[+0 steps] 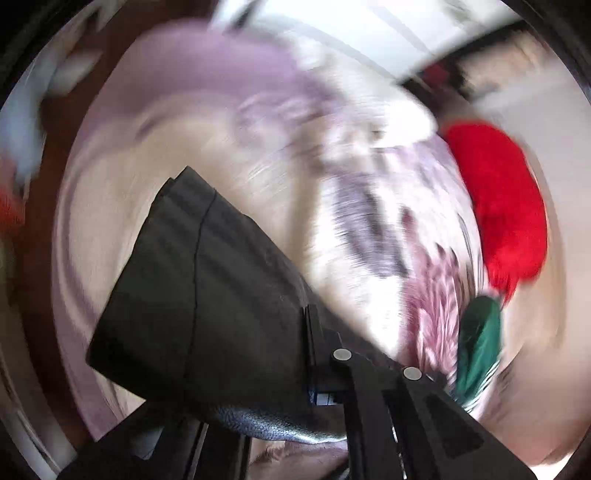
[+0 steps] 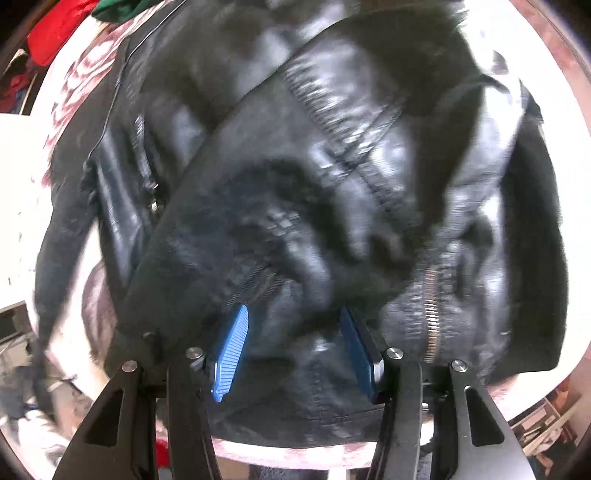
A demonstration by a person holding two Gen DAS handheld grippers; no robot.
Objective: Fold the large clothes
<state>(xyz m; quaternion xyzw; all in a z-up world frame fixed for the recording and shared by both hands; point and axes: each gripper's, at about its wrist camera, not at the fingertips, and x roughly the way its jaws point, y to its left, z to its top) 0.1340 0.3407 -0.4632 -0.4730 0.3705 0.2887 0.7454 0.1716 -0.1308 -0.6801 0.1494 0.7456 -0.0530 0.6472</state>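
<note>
A black leather jacket with metal zippers lies spread over a floral bedsheet and fills the right wrist view. My right gripper is open just above it, its blue pads apart with jacket leather between and below them. In the left wrist view, which is blurred by motion, a dark flap of the jacket covers my left gripper; its fingertips are hidden, and the flap hangs lifted over the sheet.
A red cloth and a green cloth lie on the bed to the right in the left wrist view; they show at the top left of the right wrist view. A white board stands left.
</note>
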